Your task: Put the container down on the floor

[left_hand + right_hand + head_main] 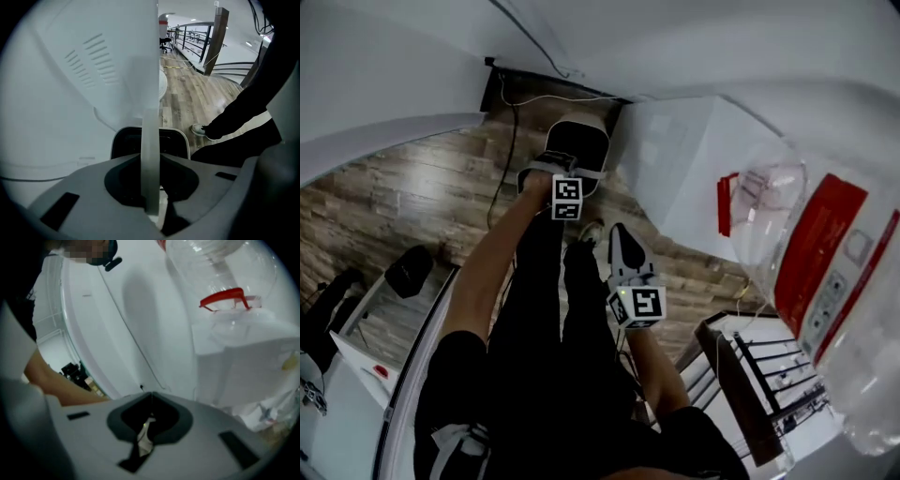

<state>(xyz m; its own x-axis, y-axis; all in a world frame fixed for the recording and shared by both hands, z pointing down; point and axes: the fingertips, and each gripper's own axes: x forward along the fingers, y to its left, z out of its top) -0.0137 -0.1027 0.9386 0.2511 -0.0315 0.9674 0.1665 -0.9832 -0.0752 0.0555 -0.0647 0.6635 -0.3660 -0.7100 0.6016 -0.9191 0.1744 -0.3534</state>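
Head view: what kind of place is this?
Probably an office or similar indoor workplace: brown wood-plank floor, a clear plastic water bottle on a white dispenser, and black office chairs.

Tally of things in view, by kind
Two grey handheld grippers, the left gripper and the right gripper; two black-and-white marker cubes, one per gripper; one cream-rimmed black plastic container; one clear plastic water bottle; one white box-shaped water dispenser; one pale sneaker.
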